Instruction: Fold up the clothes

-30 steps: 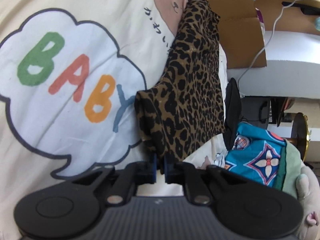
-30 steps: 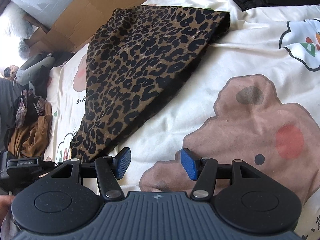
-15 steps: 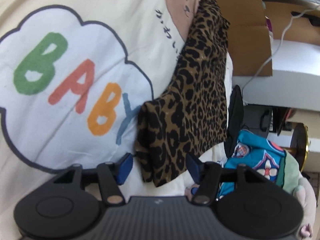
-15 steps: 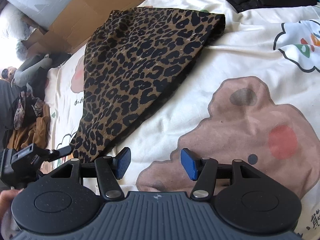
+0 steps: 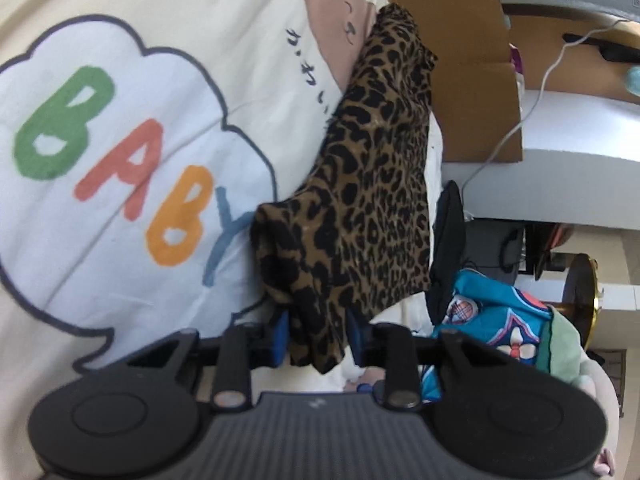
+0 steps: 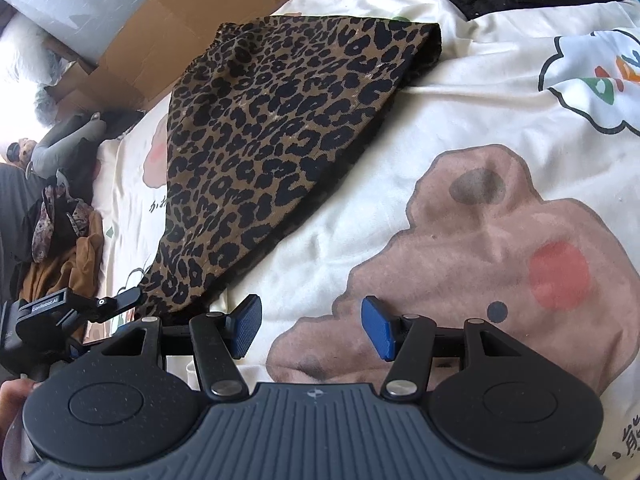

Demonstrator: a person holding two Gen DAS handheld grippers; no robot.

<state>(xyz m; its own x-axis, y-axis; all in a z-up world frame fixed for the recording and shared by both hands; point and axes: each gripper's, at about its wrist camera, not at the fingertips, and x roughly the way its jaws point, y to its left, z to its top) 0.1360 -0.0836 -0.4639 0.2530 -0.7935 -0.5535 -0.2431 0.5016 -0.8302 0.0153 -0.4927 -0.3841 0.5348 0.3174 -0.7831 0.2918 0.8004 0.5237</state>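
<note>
The left tongs [image 5: 318, 334] have their blue pads set on either side of a bunched corner of the leopard-print garment [image 5: 360, 216], though whether they pinch it is unclear. The right tongs [image 6: 311, 330] are spread apart with nothing between them, over the cartoon-printed bedsheet [image 6: 460, 128]. The garment lies folded on that sheet, near a cardboard box [image 6: 192, 12].
</note>
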